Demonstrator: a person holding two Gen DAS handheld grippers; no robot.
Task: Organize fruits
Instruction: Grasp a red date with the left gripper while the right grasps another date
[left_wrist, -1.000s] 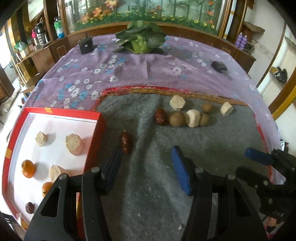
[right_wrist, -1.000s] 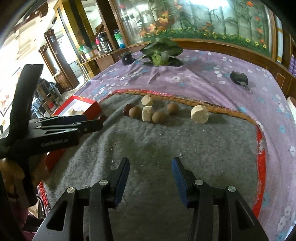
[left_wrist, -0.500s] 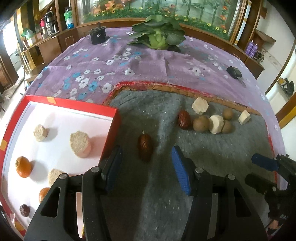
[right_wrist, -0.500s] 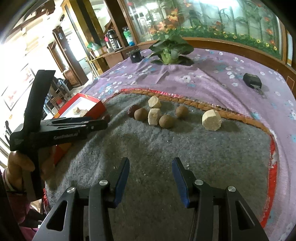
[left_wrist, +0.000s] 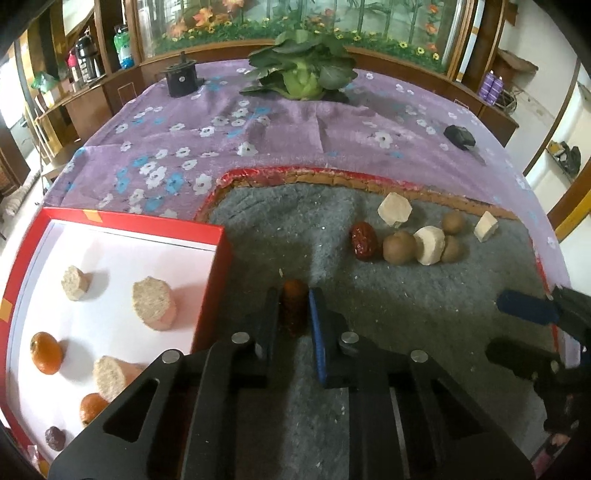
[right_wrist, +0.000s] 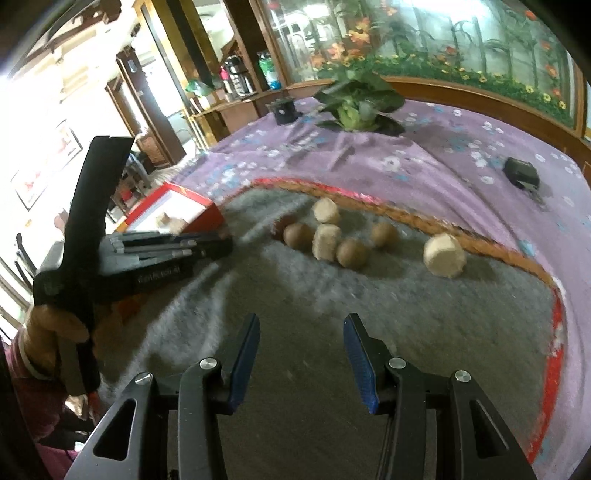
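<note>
My left gripper (left_wrist: 293, 299) is shut on a dark red date (left_wrist: 294, 308) that lies on the grey felt mat (left_wrist: 406, 314), just right of the red box (left_wrist: 208, 288). Inside the box lie pale stem slices (left_wrist: 153, 308), small oranges (left_wrist: 46, 352) and a dark fruit (left_wrist: 55, 438). Farther back on the mat sit another red date (left_wrist: 364, 242), brown round fruits (left_wrist: 399, 247) and pale chunks (left_wrist: 429, 244). My right gripper (right_wrist: 301, 343) hovers open over bare mat, nothing between its fingers; the same cluster (right_wrist: 325, 238) lies ahead of it.
A purple flowered cloth (left_wrist: 258, 140) covers the table under the mat. At the back stand a leafy green vegetable (left_wrist: 301, 75) and a black cylinder (left_wrist: 181, 79); a black key fob (left_wrist: 460, 136) lies at the right. A hand (right_wrist: 48, 325) holds the left tool.
The left jaws have closed from wide open onto the date beside the box. The right gripper drifted slightly and its view of the fruit cluster grew nearer.
</note>
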